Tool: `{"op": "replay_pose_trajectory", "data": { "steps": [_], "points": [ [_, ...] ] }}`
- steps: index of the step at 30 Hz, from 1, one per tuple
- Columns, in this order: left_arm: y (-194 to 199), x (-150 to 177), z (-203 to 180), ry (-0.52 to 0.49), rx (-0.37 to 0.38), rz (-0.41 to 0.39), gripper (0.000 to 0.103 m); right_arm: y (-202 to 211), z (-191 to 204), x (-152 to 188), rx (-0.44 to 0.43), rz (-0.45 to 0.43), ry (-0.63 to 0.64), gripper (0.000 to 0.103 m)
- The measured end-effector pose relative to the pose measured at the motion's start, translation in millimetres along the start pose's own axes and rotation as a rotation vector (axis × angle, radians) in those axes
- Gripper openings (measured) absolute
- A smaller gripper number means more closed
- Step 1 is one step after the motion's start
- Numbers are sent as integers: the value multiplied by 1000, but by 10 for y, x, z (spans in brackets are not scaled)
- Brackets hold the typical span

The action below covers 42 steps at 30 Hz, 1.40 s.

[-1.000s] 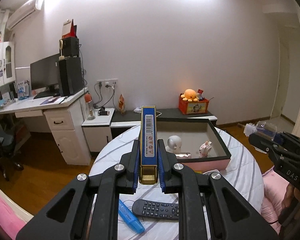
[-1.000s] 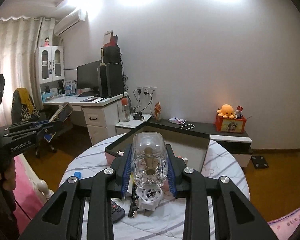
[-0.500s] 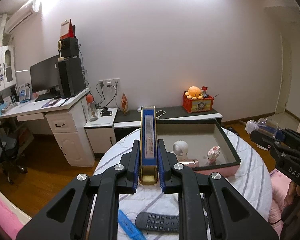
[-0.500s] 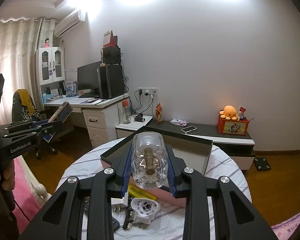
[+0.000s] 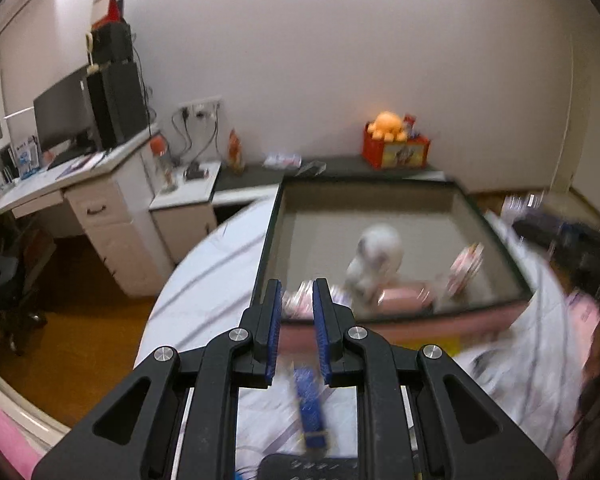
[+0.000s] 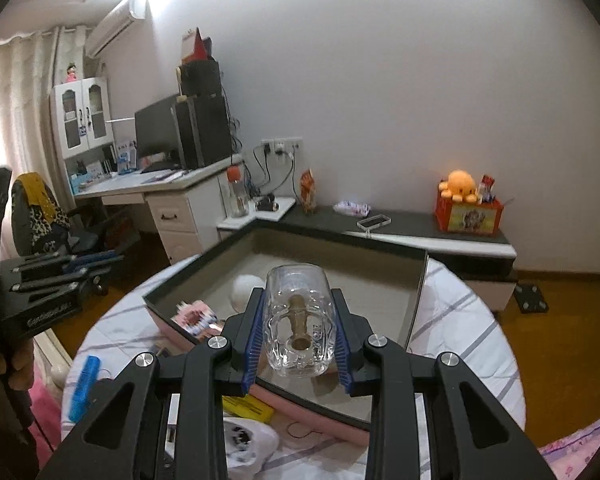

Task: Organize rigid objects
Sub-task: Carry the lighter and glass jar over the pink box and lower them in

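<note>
- Our left gripper is released: its blue pads stand apart with nothing between them, just short of the tray's near left corner.
- The blue box lies on the striped table below that gripper, blurred, its gold end toward us, just beyond the remote.
- Our right gripper is clenched on the glass bottle, which sits between the pads with its base facing the camera and a brownish piece showing through the glass. The bottle hangs over the tray's near wall.
- The tray is a wide, shallow box with a dark rim, grey floor and pink outer wall, resting on the far half of the table.
- In the tray, seen from the left camera: a white round figure near the middle, a pink cylinder lying against the near wall, and a small pink-and-white toy to the right. Something pink-and-white also shows between the left pads; it is too blurred to name.
- Outside the tray on the near side lie a yellow pack against the pink wall, a white plug and a blue tube to the left.
</note>
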<state>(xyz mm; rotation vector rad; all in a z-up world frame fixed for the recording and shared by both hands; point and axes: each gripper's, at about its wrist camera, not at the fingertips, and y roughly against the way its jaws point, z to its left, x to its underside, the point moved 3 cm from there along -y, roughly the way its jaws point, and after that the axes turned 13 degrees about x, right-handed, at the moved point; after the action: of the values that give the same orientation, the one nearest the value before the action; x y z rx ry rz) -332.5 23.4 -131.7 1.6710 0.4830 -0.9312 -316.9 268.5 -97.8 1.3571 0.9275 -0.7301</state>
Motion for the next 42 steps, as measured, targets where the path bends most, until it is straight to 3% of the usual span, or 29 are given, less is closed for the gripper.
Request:
{"op": "replay_pose_trajectory", "data": {
  "steps": [7,9,12,16,17,18,19,24,32,38,42],
  "points": [
    [-276,350,67,28,-1,128,19,-135,-27,61,-22,25,-11,31],
    [-357,458,30,26,7,167,32,-161,-27,73,-26,30,-13,31],
    [-430,594,0,31,21,206,39,-183,-19,96,-30,39,-11,31],
    [-514,710,-6,37,15,247,41,-176,3,102,-34,47,-7,31],
    [-542,738,-5,37,13,255,37,-170,11,97,-35,46,-7,31],
    [-544,739,-7,36,22,252,22,-159,16,93,-33,43,-5,31],
    [-537,739,-23,37,40,245,20,-153,17,91,-33,45,-4,31],
    [-398,641,-26,24,38,211,20,-152,32,94,-30,53,-2,31],
    [-43,202,-37,-16,33,72,20,-161,44,70,-23,51,-1,31],
    [-88,-155,-42,-44,41,26,20,-196,41,52,-17,49,2,31],
    [-297,-350,-79,-53,65,36,20,-295,24,43,-9,59,9,31]
  ]
}}
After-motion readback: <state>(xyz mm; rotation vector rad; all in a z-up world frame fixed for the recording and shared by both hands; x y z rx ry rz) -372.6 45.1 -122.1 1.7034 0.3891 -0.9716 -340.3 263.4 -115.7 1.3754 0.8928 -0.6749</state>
